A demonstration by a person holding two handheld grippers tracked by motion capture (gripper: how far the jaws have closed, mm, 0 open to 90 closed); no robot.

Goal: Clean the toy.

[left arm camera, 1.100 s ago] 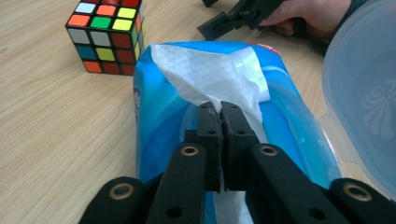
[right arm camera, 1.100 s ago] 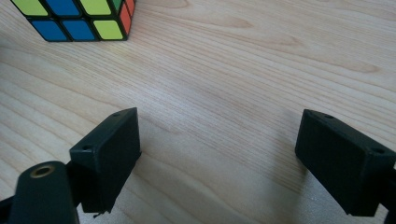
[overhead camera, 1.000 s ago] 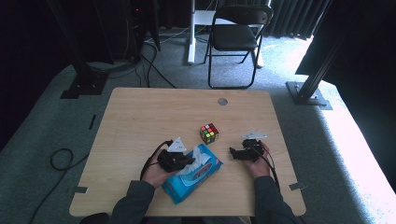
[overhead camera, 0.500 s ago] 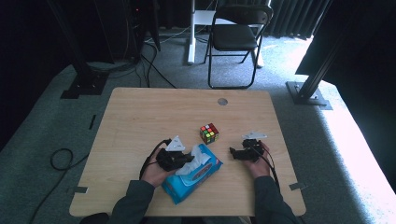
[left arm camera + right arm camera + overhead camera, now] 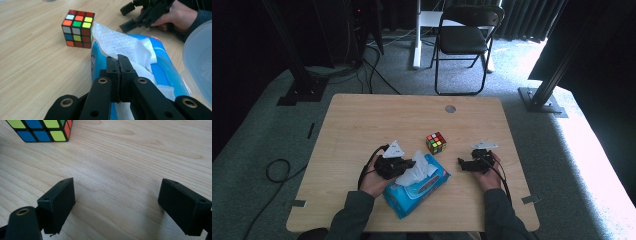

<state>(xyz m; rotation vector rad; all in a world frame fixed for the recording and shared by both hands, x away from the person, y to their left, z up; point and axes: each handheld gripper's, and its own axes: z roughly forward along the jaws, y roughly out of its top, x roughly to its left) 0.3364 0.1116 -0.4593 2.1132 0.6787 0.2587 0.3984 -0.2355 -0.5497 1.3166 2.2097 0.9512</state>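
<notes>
The left gripper (image 5: 119, 62) was seen with its jaws pressed together on a white wet wipe (image 5: 117, 42), a fold of which was pinched between the fingertips. The wipe was drawn up out of the top of a blue wet-wipe pack (image 5: 162, 65), and its free end stood raised toward the Rubik's cube (image 5: 78, 28). The pack's clear flip lid (image 5: 200, 62) was folded open at the right edge of the left gripper view. In the high view, the left gripper (image 5: 404, 167) was held at the pack's (image 5: 422, 192) upper left corner, near the front edge of the wooden table (image 5: 362, 120).

The right gripper (image 5: 116, 205) was held with its jaws wide apart, nothing between them, low over bare wood. In the high view it (image 5: 462, 164) lay just right of the pack, pointing toward it, apart from it. The cube (image 5: 436, 143) stood on the table between the two grippers and slightly beyond them, just past the pack's far corner.
</notes>
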